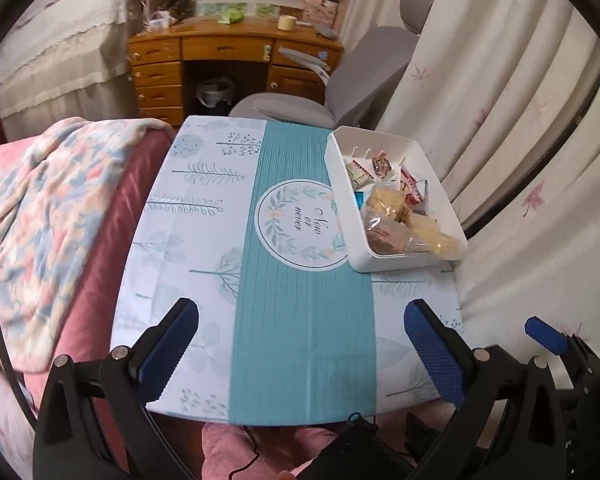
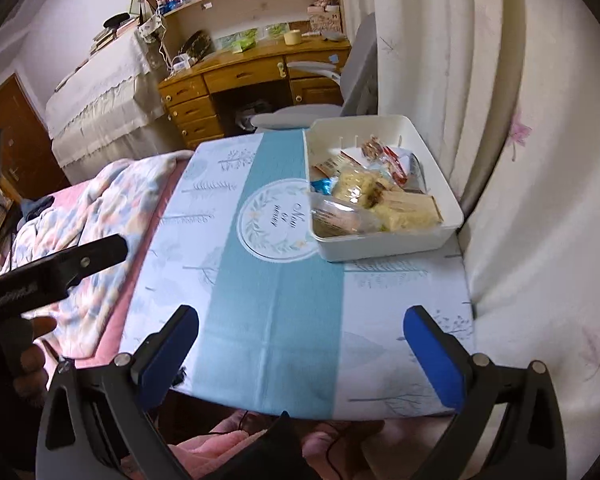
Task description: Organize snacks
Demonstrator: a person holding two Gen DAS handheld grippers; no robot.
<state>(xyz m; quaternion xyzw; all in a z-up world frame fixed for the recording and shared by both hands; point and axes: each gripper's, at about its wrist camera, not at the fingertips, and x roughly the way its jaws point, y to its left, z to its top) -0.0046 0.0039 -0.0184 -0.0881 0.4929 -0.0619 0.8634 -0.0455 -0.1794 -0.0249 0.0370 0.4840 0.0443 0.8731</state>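
On the left, the left tool (image 1: 300, 344) hangs with jaws wide apart, holding nothing; the right tool (image 2: 300, 346) likewise. The snacks (image 1: 396, 204) sit gathered in the white bin (image 1: 404, 258) at the worktop's (image 1: 204, 240) far right, seemingly already sorted.

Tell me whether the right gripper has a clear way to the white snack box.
Probably yes. The right gripper is open and empty, and only bare tablecloth lies between it and the white box at the table's far right, beside the curtain.
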